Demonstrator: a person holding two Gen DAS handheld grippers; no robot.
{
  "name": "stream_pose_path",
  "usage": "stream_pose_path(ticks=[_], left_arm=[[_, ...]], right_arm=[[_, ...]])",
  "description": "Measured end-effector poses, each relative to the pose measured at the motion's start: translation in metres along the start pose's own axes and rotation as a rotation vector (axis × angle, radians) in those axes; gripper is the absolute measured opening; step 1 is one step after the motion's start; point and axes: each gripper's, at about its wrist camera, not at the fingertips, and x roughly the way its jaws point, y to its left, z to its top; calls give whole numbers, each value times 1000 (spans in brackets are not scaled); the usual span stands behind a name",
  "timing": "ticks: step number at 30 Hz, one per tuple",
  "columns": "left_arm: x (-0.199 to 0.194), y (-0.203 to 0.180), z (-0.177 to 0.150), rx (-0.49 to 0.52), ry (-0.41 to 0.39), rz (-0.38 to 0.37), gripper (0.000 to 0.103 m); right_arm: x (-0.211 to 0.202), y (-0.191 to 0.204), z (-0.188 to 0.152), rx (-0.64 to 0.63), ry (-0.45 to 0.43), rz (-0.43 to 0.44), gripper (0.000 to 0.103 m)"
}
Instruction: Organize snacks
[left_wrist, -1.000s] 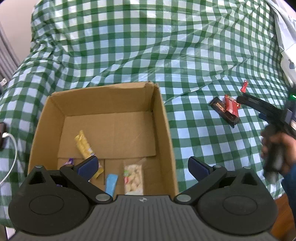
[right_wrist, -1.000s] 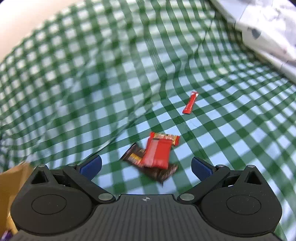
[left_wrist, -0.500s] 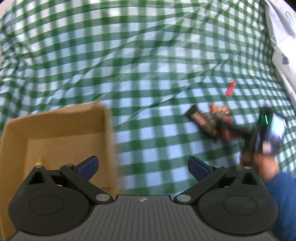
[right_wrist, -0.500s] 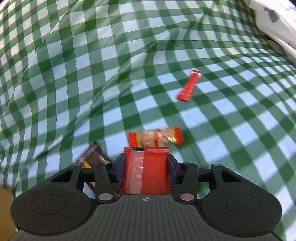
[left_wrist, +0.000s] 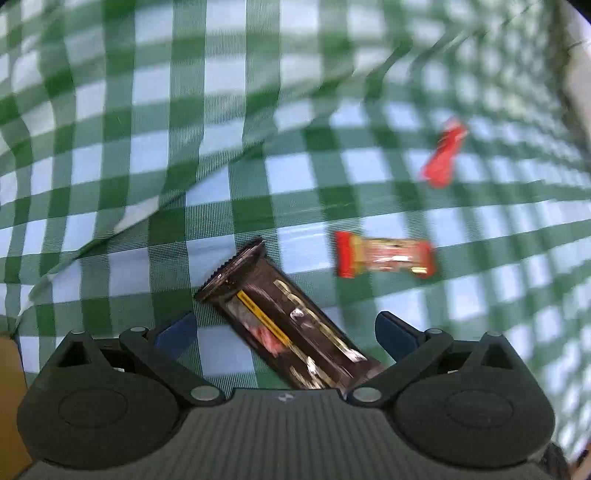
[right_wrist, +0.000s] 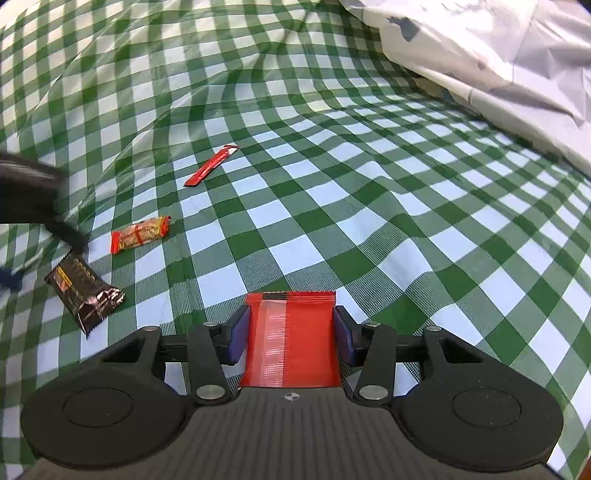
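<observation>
My left gripper (left_wrist: 284, 330) is open, its blue pads on either side of a dark brown snack bar (left_wrist: 284, 325) lying on the green checked cloth. A small red and yellow snack (left_wrist: 384, 254) and a thin red stick packet (left_wrist: 443, 153) lie beyond it. My right gripper (right_wrist: 291, 332) is shut on a red snack packet (right_wrist: 291, 339) and holds it above the cloth. In the right wrist view the brown bar (right_wrist: 83, 290), the red and yellow snack (right_wrist: 140, 234) and the stick packet (right_wrist: 210, 166) lie at the left, with the left gripper (right_wrist: 33, 199) blurred over the bar.
The green and white checked cloth (right_wrist: 369, 221) is rumpled with raised folds. A white plastic bag (right_wrist: 498, 59) lies at the far right. A strip of the cardboard box (left_wrist: 9, 398) shows at the left edge of the left wrist view.
My left gripper has swung right from the box and come down around the brown bar. My right gripper has lifted the red packet and drawn back to the right.
</observation>
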Motion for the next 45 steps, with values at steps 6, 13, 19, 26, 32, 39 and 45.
stream_pose_path(ticks=[6, 13, 19, 26, 32, 39, 45], left_arm=[[10, 1, -9, 37, -42, 40, 103], [-24, 26, -24, -13, -27, 8, 43], [-100, 48, -66, 33, -109, -52, 43], [-224, 81, -150, 111, -263, -140, 43], [-301, 143, -239, 110, -330, -145, 43], [-357, 218, -333, 31, -402, -42, 43], [-380, 273, -404, -46, -417, 49, 43]], right_arm=[[-1, -4, -3, -7, -18, 21, 53], [-2, 1, 1, -27, 9, 2, 47], [-47, 7, 15, 44, 5, 61, 46], [-149, 39, 11, 34, -85, 186, 46], [-237, 78, -14, -9, -99, 334, 46], [-322, 124, -54, -110, -56, 490, 46], [-368, 171, -94, -199, 12, 596, 46]])
